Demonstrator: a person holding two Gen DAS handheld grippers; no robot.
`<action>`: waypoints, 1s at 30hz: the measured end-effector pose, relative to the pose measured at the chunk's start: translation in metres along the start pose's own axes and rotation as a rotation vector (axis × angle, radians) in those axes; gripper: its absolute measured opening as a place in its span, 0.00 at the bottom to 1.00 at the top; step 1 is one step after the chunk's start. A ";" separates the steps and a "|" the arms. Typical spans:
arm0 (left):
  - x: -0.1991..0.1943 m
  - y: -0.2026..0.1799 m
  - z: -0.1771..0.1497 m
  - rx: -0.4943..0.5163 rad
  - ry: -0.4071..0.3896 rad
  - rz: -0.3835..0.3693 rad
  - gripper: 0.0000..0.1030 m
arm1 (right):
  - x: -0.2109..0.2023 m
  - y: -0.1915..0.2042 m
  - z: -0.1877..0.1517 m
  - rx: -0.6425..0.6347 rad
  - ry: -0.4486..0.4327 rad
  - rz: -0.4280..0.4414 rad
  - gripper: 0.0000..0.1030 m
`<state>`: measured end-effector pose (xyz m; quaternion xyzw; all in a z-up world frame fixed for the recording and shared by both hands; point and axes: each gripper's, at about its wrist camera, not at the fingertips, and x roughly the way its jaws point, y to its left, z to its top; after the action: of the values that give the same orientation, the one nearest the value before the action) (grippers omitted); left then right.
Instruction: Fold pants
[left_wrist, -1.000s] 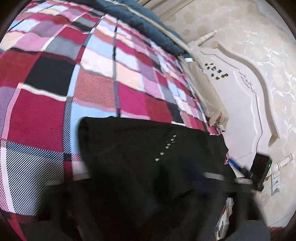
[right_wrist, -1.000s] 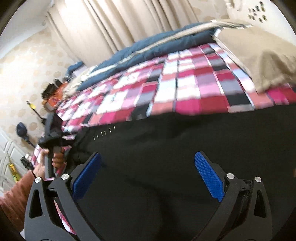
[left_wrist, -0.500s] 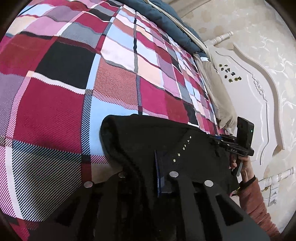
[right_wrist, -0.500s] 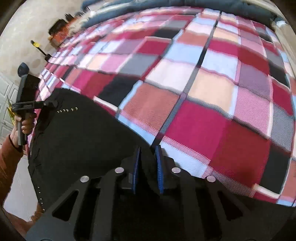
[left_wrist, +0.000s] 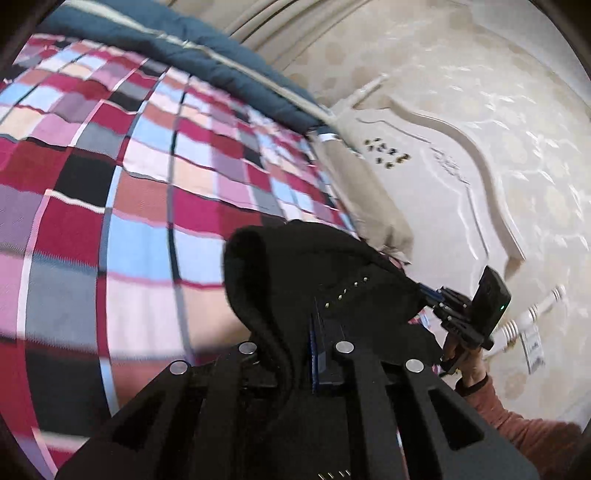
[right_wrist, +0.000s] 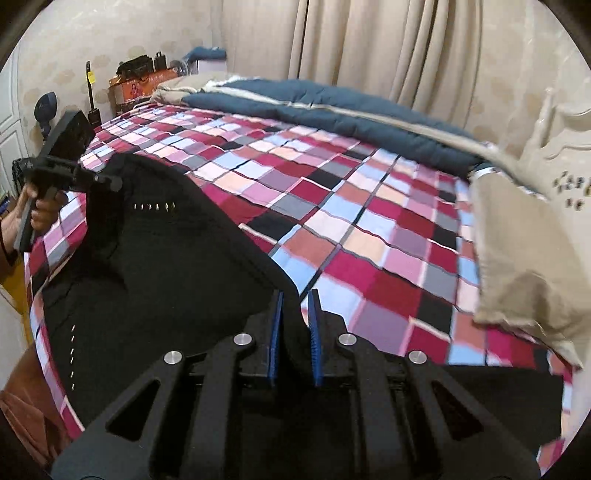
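Black pants (right_wrist: 166, 266) with small metal studs lie across the near part of the plaid bed. My right gripper (right_wrist: 295, 306) is shut on the pants' edge, cloth pinched between its blue pads. My left gripper (left_wrist: 317, 321) is shut on another part of the pants (left_wrist: 314, 266) and holds that corner lifted off the bed in a hump. Each gripper shows in the other's view: the right one (left_wrist: 432, 299) at the pants' far corner, the left one (right_wrist: 107, 181) at the left.
The bed carries a red, pink and blue plaid cover (right_wrist: 332, 206), a dark blue duvet (right_wrist: 332, 107) at the far side and a beige pillow (right_wrist: 524, 258) at the right. A white headboard (left_wrist: 461, 192) stands beside the pillow. Curtains (right_wrist: 369, 44) hang behind.
Both grippers closed on the pants within the last second. They have since lifted the held edge up from the bed, and both views tilted up toward the far wall.
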<state>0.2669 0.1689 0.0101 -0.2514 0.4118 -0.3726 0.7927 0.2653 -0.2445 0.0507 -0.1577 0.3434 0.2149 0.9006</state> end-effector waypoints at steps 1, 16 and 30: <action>-0.004 -0.005 -0.005 0.002 -0.003 -0.011 0.10 | -0.007 0.003 -0.007 0.005 -0.009 -0.012 0.12; -0.035 0.013 -0.127 -0.086 -0.004 0.042 0.26 | -0.021 0.075 -0.136 0.079 0.078 -0.055 0.13; -0.108 0.030 -0.193 -0.266 -0.159 0.123 0.70 | -0.057 0.059 -0.169 0.437 0.039 0.157 0.55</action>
<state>0.0750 0.2552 -0.0642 -0.3571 0.4079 -0.2445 0.8039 0.1046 -0.2829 -0.0385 0.0642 0.4102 0.2017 0.8871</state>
